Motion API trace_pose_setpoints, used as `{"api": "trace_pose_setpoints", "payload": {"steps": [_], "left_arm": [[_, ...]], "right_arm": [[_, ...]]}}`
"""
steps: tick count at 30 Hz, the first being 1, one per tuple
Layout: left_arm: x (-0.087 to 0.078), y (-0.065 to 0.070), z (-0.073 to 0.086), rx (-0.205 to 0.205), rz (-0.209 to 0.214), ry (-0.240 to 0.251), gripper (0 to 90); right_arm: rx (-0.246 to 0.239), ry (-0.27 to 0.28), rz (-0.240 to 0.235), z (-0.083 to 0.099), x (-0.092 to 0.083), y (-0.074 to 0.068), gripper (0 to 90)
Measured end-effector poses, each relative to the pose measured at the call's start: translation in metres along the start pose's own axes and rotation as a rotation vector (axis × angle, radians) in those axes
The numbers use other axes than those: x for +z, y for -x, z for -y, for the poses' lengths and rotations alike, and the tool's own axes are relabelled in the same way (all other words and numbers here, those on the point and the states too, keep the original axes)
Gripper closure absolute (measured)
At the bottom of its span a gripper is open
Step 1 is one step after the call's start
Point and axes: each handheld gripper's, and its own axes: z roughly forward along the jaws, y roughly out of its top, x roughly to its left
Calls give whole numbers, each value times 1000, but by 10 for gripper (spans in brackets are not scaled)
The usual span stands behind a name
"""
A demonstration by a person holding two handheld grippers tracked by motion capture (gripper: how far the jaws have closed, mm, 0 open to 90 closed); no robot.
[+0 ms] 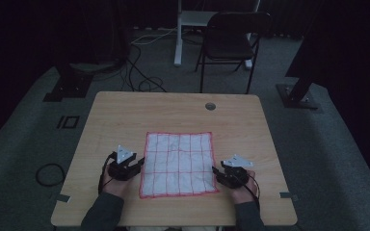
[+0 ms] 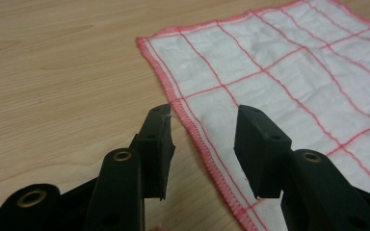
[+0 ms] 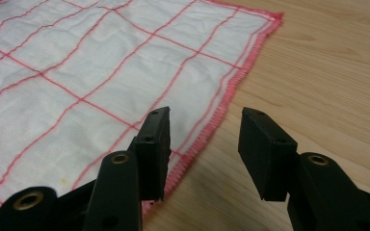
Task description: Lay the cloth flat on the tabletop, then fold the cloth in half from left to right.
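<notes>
Wooden table (image 1: 125, 115), light grain, with a small round grommet (image 1: 210, 106) near its far edge. A black folding chair (image 1: 231, 41) stands on the floor beyond it.

White cloth (image 1: 178, 163) with a red grid and red stitched hem lies spread flat at the near centre of the table, slightly wrinkled.

Left gripper (image 1: 134, 166) sits at the cloth's left edge, jaws apart, straddling the hem, nothing pinched. Right gripper (image 1: 218, 174) sits at the cloth's right edge, jaws likewise apart over the hem, pads clear of the fabric.
</notes>
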Motion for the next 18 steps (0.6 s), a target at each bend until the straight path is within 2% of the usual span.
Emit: {"api": "trace_pose_setpoints", "payload": {"steps": [3,10,18], "left_arm": [[-4,0,0,-4,0,2,573],[-2,2,1,-19,6,-6,563],[19,2,5,-33,9,-75,560]], "right_arm": [[12,5,6,1,-4,3,545],[1,10,2,2,-5,0,543],[0,14,-2,4,-6,0,542]]}}
